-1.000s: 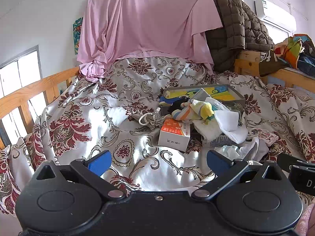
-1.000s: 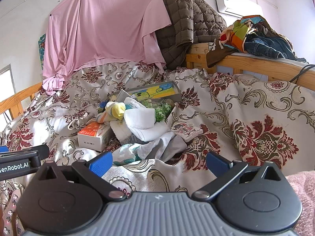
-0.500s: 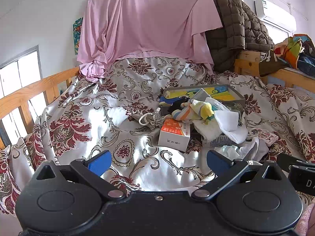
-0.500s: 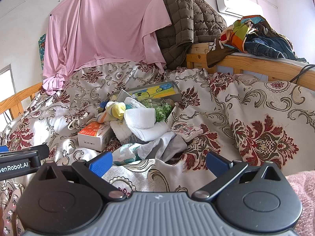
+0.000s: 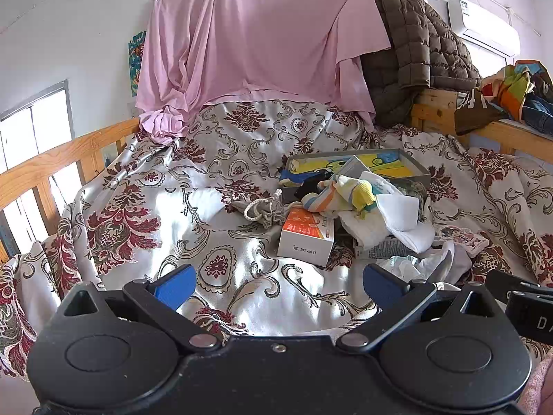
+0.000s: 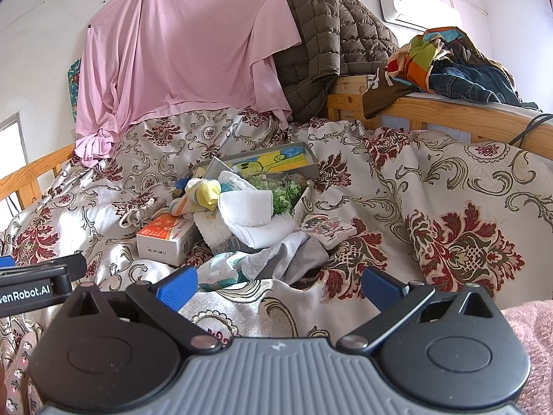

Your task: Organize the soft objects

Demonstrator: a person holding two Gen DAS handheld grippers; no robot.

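A heap of soft things lies mid-bed: a striped yellow sock bundle, white socks, a grey-white cloth and a grey drawstring pouch. An orange-and-white carton rests against the heap. My left gripper is open and empty, short of the carton. In the right wrist view my right gripper is open and empty, just short of the grey-white cloth.
A flat grey box with a yellow picture lies behind the heap, green leafy stuff beside it. A pink sheet and brown jacket hang at the back. Wooden rails bound the floral bedspread.
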